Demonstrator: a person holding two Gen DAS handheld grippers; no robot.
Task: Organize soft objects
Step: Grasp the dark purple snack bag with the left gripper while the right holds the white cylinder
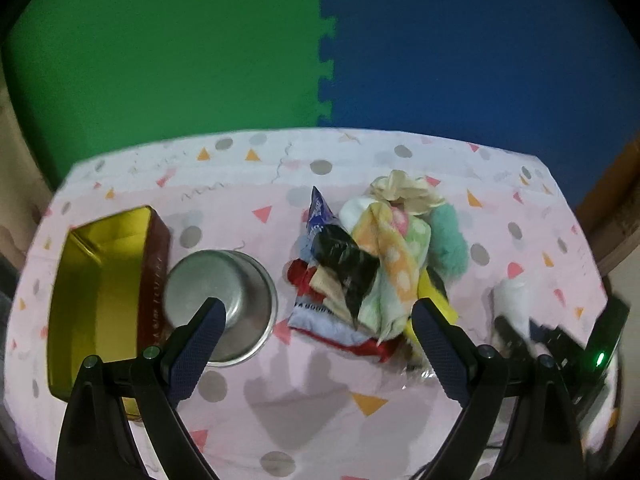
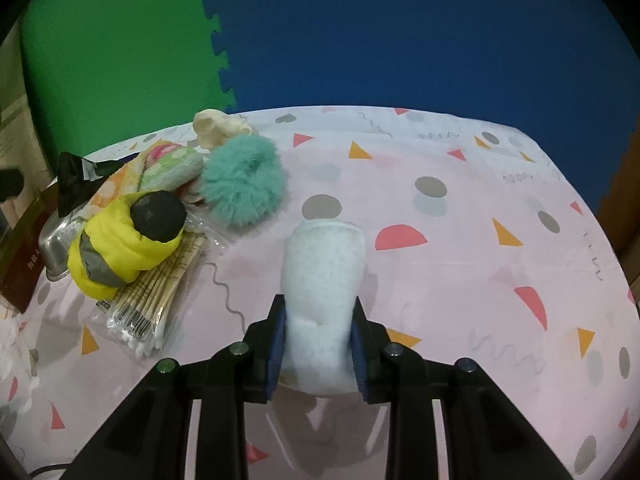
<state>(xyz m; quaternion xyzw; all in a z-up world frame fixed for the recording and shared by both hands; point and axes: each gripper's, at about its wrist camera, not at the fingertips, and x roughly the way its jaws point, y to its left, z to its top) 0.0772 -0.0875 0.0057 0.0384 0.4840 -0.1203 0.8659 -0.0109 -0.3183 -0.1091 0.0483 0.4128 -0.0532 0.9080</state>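
A pile of soft things lies mid-table: a dotted orange-green towel (image 1: 394, 264), a teal fluffy scrunchie (image 1: 450, 240), a cream bow (image 1: 404, 192), a black bag (image 1: 344, 264) and a yellow puffy toy jacket (image 2: 120, 248). My left gripper (image 1: 320, 316) is open and empty, hovering in front of the pile. My right gripper (image 2: 320, 332) is shut on a white fluffy sock (image 2: 324, 280), held just above the cloth; it also shows in the left wrist view (image 1: 512, 300). The scrunchie (image 2: 244, 180) and the bow (image 2: 218, 128) lie to its left.
An open gold-lined tin box (image 1: 100, 300) stands at the left, with a metal bowl (image 1: 224, 308) beside it. A clear pack of cotton swabs (image 2: 156, 300) lies under the yellow jacket. The pink patterned tablecloth (image 2: 460, 260) covers the table. Green and blue foam mats stand behind.
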